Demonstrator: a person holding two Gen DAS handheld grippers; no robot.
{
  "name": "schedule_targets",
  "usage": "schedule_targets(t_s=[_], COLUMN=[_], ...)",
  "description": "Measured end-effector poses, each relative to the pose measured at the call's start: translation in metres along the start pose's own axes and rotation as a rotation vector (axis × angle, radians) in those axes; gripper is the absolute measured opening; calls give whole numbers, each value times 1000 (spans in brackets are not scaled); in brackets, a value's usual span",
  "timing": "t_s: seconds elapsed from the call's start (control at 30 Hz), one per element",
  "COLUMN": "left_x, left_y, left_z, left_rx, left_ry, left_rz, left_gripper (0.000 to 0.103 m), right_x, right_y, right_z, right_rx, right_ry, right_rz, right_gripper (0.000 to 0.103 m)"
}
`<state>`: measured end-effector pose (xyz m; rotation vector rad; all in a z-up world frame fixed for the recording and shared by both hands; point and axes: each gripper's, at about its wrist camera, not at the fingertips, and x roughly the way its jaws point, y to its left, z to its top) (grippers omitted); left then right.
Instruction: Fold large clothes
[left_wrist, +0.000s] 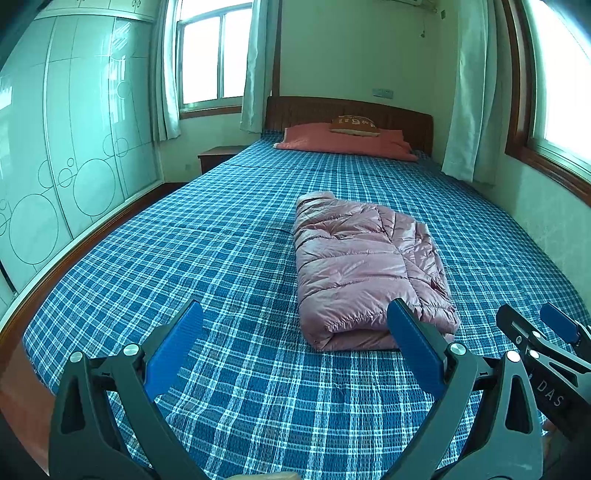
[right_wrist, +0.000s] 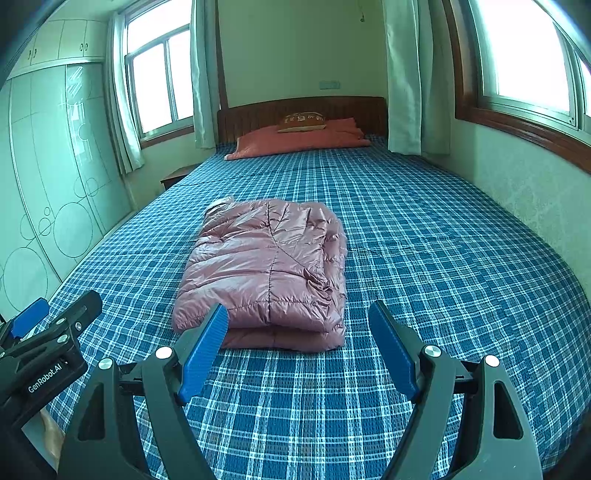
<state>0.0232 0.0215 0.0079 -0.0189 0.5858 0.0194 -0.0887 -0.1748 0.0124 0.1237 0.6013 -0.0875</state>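
Note:
A pink quilted down jacket (left_wrist: 365, 266) lies folded into a thick rectangle on the blue plaid bed (left_wrist: 207, 258). It also shows in the right wrist view (right_wrist: 269, 273). My left gripper (left_wrist: 295, 314) is open and empty, held above the bed just short of the jacket's near left corner. My right gripper (right_wrist: 297, 314) is open and empty, held just short of the jacket's near right corner. Each gripper shows at the edge of the other's view: the right one (left_wrist: 546, 332) and the left one (right_wrist: 55, 317).
An orange pillow (left_wrist: 343, 142) with a brown cushion lies at the wooden headboard (left_wrist: 369, 110). A white wardrobe (left_wrist: 55, 147) stands along the left. A nightstand (left_wrist: 218, 155) sits by the bed's far left. A wall with a window (right_wrist: 524, 55) runs along the right.

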Motion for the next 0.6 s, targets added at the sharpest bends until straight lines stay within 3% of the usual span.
schedule_targets(t_s=[0.23,0.43,0.6], left_x=[11,15,36], left_y=[1,-2,0], left_z=[-5,-5,-7], left_rx=[-32,-6,-3], left_ry=[54,27,78], left_rz=[-36,-24,-31], left_gripper=[101,101,101], right_x=[5,14,27], right_y=[-1,-4,-14], right_z=[-2,-4,-7], right_rx=[-1,3,13], right_ry=[13,26,48], right_rz=[0,0,-10], right_gripper=[77,77,77])
